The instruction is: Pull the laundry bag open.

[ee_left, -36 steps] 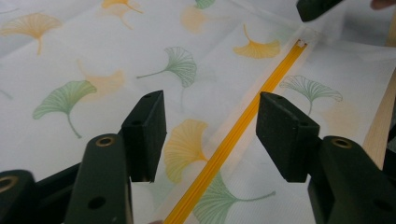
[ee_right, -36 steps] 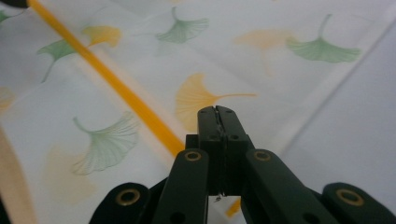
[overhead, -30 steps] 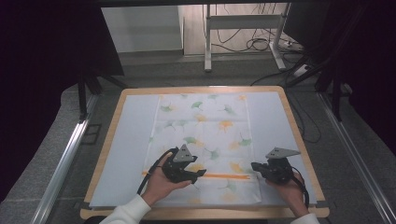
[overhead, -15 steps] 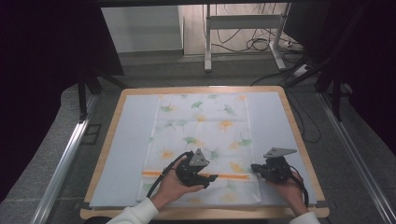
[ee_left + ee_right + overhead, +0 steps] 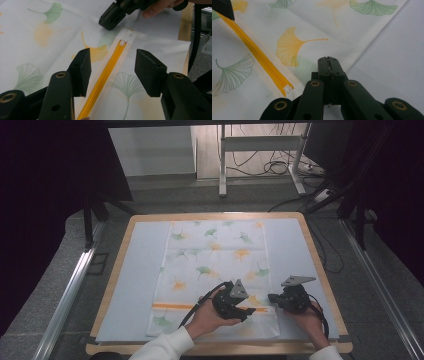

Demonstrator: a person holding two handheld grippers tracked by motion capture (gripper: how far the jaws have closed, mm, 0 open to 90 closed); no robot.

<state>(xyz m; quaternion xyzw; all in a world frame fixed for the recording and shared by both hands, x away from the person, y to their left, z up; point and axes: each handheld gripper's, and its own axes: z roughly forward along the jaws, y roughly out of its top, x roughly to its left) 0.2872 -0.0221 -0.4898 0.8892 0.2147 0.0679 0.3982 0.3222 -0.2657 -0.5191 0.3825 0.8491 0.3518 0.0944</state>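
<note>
On the pale-topped table (image 5: 135,270), near its front edge, lies a thin, limp ginkgo-print pouch (image 5: 215,270) with an orange zipper (image 5: 105,77). The right gripper (image 5: 328,61), fingers pressed together, seems to pin the cloth by the zipper's end, while the left gripper (image 5: 111,70) straddles the zipper, fingers spread and just closing inward. Best gripped at the zipper's slider, as the cloth will likely bunch.

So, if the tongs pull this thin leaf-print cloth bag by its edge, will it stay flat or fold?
The cloth bag probably flops: it lies thin and flat on the table. It likely slides easily, since it looks light. The yellow zipper may stay somewhat straighter than the fabric.
</note>
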